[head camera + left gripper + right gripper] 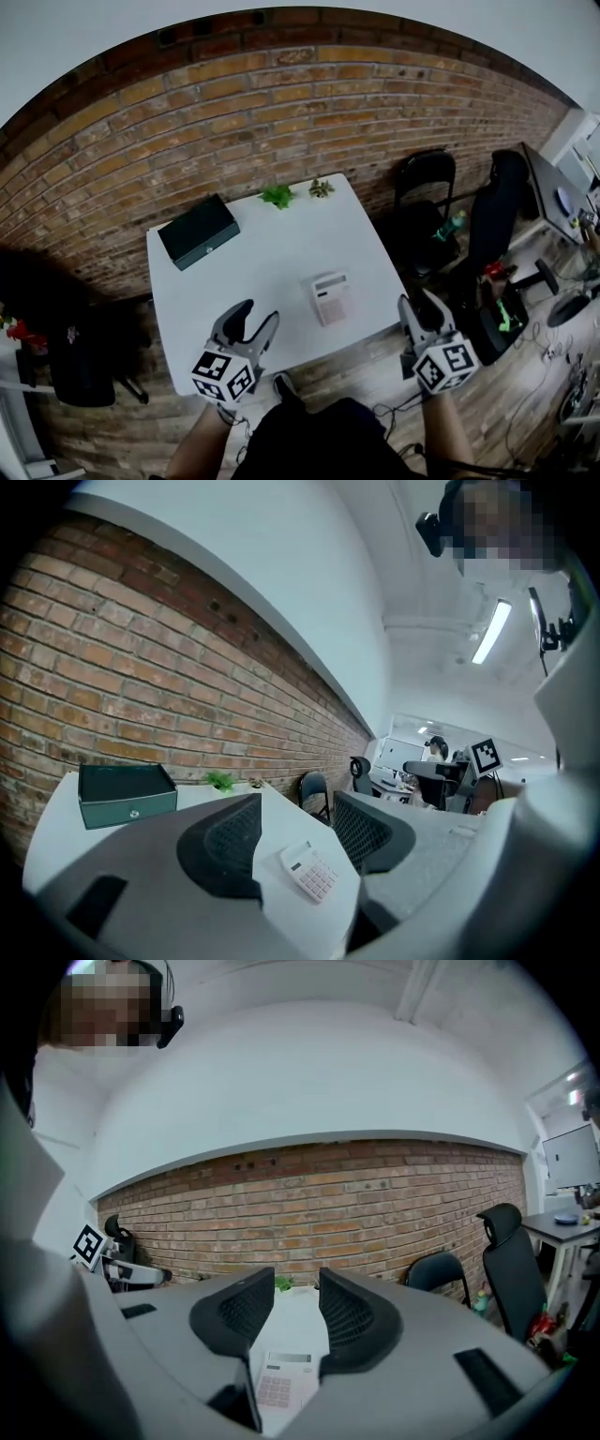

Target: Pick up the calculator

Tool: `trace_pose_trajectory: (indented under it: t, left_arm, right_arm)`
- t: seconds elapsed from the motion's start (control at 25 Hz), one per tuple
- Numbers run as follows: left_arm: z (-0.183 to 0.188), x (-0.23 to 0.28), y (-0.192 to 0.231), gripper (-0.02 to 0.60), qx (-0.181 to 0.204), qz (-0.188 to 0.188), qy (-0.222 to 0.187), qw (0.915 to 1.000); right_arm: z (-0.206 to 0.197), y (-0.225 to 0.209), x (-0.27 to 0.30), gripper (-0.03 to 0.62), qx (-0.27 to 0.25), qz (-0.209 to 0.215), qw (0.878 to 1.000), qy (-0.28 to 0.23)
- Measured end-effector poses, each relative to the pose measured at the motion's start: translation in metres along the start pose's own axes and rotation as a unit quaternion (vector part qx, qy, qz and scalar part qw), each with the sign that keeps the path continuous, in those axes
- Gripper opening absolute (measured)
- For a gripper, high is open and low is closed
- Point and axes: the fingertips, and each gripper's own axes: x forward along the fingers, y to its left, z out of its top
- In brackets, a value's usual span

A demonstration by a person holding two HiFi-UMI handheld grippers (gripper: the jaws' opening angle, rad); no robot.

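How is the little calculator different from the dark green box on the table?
The calculator is pale pinkish-white; the box is dark green. The calculator is small and flat; the box is bigger and taller. The calculator lies toward the front of the white table; the box sits at the back left, near the brick wall. Both rest on that table.
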Motion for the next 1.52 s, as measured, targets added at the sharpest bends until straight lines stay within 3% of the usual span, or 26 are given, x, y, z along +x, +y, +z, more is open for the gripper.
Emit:
trace_pose_trajectory:
  t: [0.24,0.44,0.64,0.96,1.12,1.32,1.52]
  left_arm:
    - [-0.003,0.030,0.024,0.236,-0.012,0.017,0.016,0.9997]
    - [-0.006,0.047,0.036,0.236,-0.027,0.063,0.022,0.9974]
    - [-0.004,0.069,0.037,0.236,-0.038,0.109,0.030,0.9928]
    - [-0.025,0.101,0.041,0.236,-0.062,0.141,0.049,0.9869]
    - [-0.038,0.101,0.046,0.236,-0.070,0.151,0.068,0.9837]
    - [-0.048,0.096,0.057,0.236,-0.085,0.162,0.071,0.9805]
    - [-0.053,0.086,0.063,0.236,-0.098,0.171,0.064,0.9782]
  right_arm:
    - [-0.017,-0.019,0.058,0.154,-0.003,0.040,0.998,0.042]
    - [-0.057,-0.037,0.113,0.155,0.026,0.111,0.989,0.097]
    - [-0.108,-0.052,0.161,0.158,0.027,0.196,0.964,0.178]
    - [-0.193,-0.063,0.206,0.191,0.018,0.247,0.931,0.267]
    - [-0.230,-0.051,0.218,0.239,0.032,0.277,0.907,0.315]
    - [-0.255,-0.029,0.228,0.253,0.040,0.317,0.876,0.361]
    - [-0.267,-0.010,0.235,0.255,0.030,0.345,0.855,0.385]
